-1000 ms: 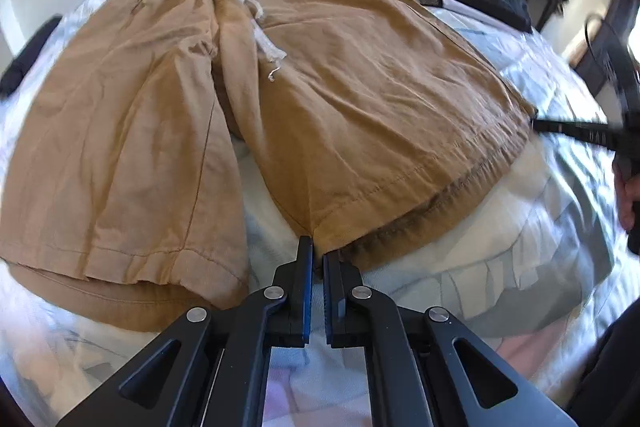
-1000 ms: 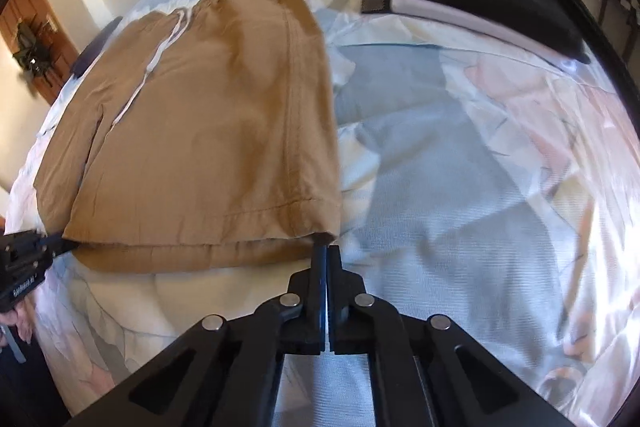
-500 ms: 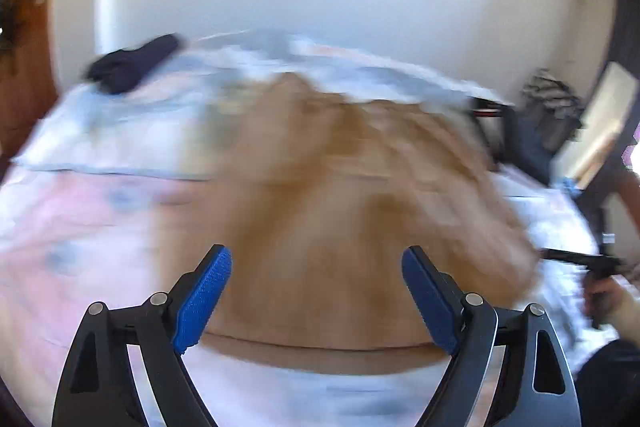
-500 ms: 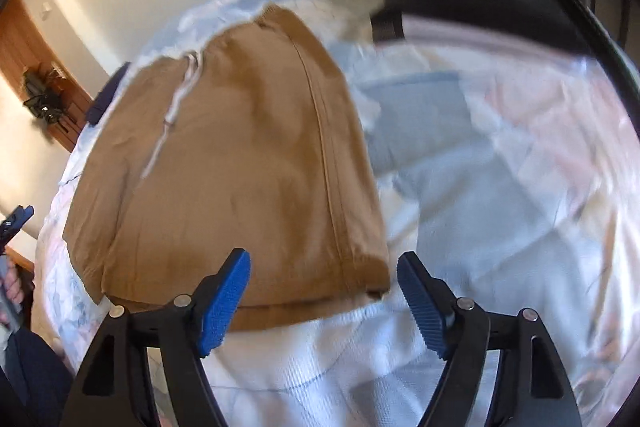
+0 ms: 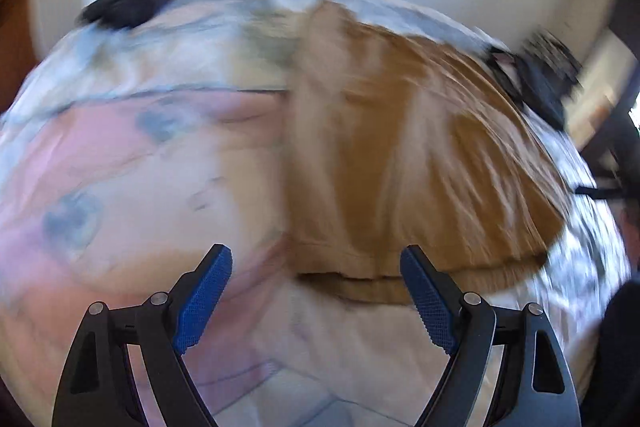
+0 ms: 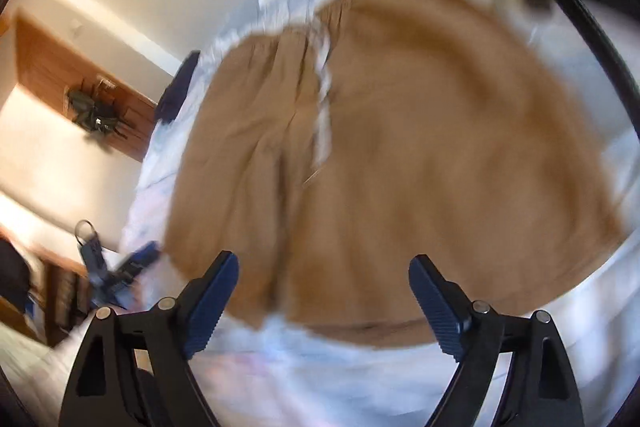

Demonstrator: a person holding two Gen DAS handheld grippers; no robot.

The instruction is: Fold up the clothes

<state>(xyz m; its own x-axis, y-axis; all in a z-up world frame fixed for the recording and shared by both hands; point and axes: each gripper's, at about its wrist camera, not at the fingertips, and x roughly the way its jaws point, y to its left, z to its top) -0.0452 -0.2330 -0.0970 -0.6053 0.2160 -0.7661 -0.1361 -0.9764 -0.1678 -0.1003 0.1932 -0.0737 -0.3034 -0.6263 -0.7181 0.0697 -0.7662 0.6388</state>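
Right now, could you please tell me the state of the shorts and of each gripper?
Shorts: lying flat on the bed sheet, folded in half lengthwise, released.
Left gripper: open, nothing between its pads; its jaws have just been opening.
Right gripper: open, nothing gripped; its jaws have just been opening.
Drawstring: loose, lying on the shorts.

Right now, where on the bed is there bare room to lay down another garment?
Bare sheet lies left of the shorts in the left wrist view, running up to a dark item at the far edge. A bare strip runs along the near hem. The far right corner is crowded with a dark pile.
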